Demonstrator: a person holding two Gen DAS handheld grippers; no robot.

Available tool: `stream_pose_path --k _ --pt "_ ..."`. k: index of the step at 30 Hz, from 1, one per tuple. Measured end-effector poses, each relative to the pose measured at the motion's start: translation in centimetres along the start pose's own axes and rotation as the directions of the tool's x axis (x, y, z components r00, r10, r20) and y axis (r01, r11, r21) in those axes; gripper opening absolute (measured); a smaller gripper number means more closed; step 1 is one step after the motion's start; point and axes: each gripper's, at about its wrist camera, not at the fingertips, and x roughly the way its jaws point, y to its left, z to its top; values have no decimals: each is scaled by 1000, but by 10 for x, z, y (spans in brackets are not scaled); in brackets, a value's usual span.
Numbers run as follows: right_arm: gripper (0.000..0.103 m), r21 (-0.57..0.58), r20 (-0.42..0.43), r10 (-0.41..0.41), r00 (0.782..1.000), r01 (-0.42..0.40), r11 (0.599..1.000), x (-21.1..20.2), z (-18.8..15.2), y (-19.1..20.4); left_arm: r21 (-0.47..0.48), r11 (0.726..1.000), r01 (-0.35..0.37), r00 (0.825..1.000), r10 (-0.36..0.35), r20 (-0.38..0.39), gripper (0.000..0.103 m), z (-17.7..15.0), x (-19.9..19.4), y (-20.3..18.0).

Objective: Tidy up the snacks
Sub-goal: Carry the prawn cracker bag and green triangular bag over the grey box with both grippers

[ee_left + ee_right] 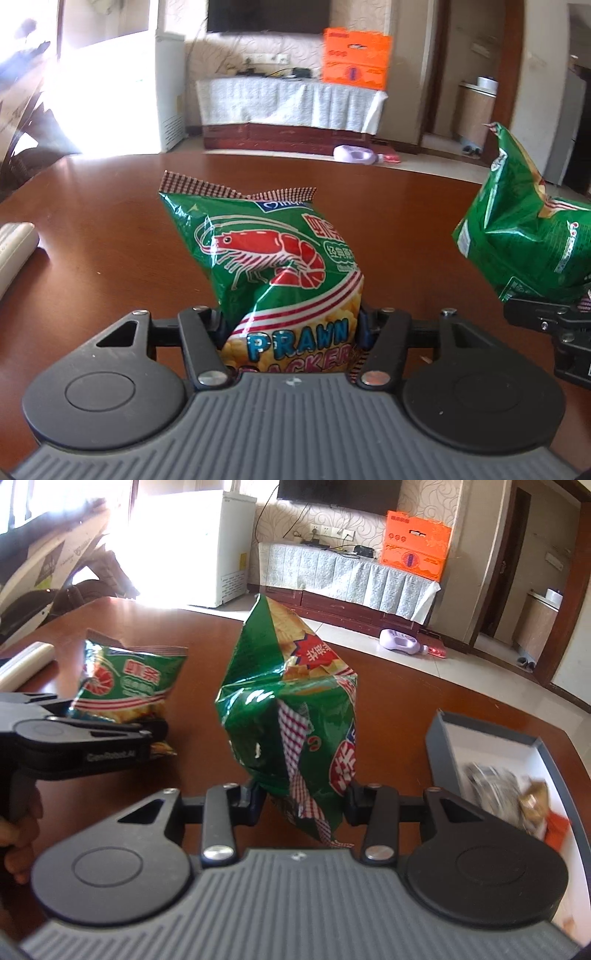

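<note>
The left gripper (290,325) has its jaws clamped on the lower part of a green foil prawn-cracker bag with a red prawn print (266,258), which stands up between them above the round brown wooden table (110,206). The right gripper (303,801) pinches a second crumpled green foil snack bag (291,716) between its jaws, lifted off the table. Right of those jaws sits an open grey cardboard box with a white lining (491,734), with blurred packets inside.

Prawn cracker bag (266,258): glossy crinkled foil-plastic film. Second green bag (291,716): same shiny creased film. Tabletop (103,206): polished reddish wood, smooth, reflective. Left gripper (291,325): matt black plastic, bright metal rivets. Box (491,734): matt grey card.
</note>
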Motion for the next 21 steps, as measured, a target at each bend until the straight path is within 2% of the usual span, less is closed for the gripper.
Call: stream_pose_path --k 5,10,14,21 --pt "44 12 5 -2 1000 2 1000 -32 -25 -1 38 999 -9 1000 10 -17 64 -18 -16 -23" --pt "44 37 15 10 1000 -11 999 -63 -48 -1 7 1000 -7 1000 7 -29 64 -39 -43 -32" --pt "44 65 71 3 998 -8 998 -102 -65 -8 -1 1000 26 1000 -26 -4 64 -52 -78 -45" --pt "44 127 139 -3 990 -15 992 -157 -101 -20 81 992 101 993 -105 48 64 -76 -140 -99"
